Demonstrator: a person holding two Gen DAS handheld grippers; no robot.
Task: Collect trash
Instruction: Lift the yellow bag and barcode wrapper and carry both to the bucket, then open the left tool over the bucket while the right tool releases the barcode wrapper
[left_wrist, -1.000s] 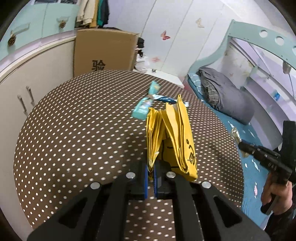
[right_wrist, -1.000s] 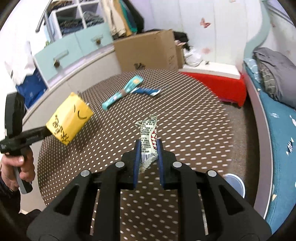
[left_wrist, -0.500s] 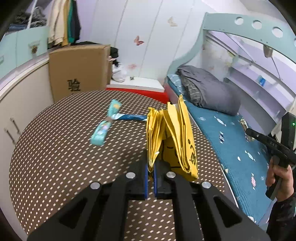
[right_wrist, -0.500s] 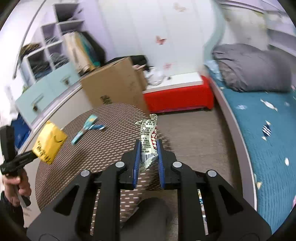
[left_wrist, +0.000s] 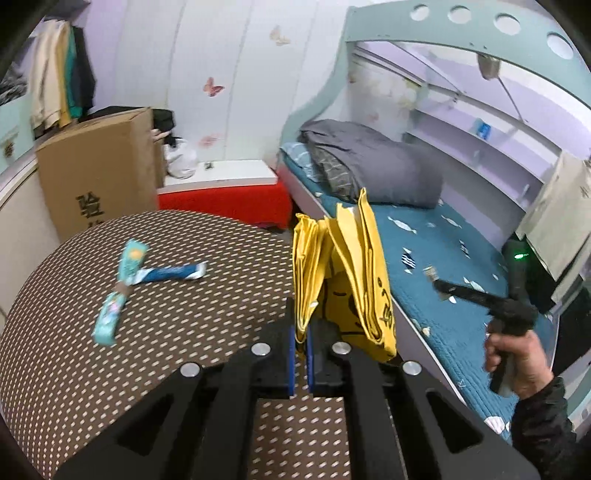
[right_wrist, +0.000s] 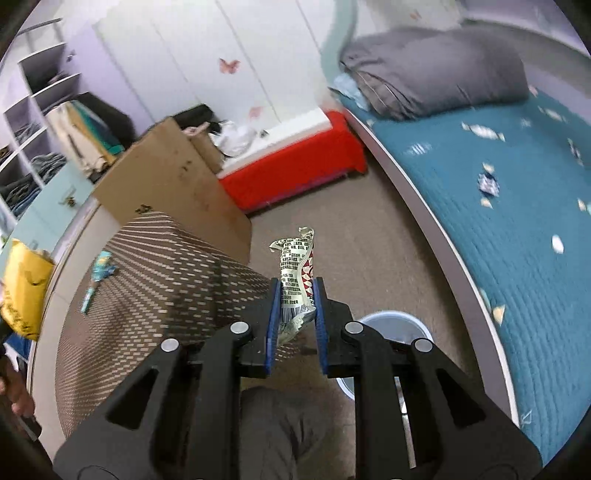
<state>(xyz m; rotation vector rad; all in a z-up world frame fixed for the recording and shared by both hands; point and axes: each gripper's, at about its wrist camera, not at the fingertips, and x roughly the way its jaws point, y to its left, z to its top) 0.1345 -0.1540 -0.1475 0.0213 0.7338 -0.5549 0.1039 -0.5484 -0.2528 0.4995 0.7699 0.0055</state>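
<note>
Dotted table holds 2 wrappers, near bed.

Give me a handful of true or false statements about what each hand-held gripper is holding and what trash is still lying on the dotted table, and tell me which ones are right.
1. The left hand-held gripper is shut on a folded yellow bag. True.
2. The right hand-held gripper is empty. False: it is shut on a silver and red wrapper.
3. Two wrappers lie on the dotted table, a teal wrapper and a blue wrapper. True.
4. The two wrappers on the table lie far apart. False: their ends meet.
5. A pale blue bin shows on the floor just behind the right hand-held gripper. True.
</note>
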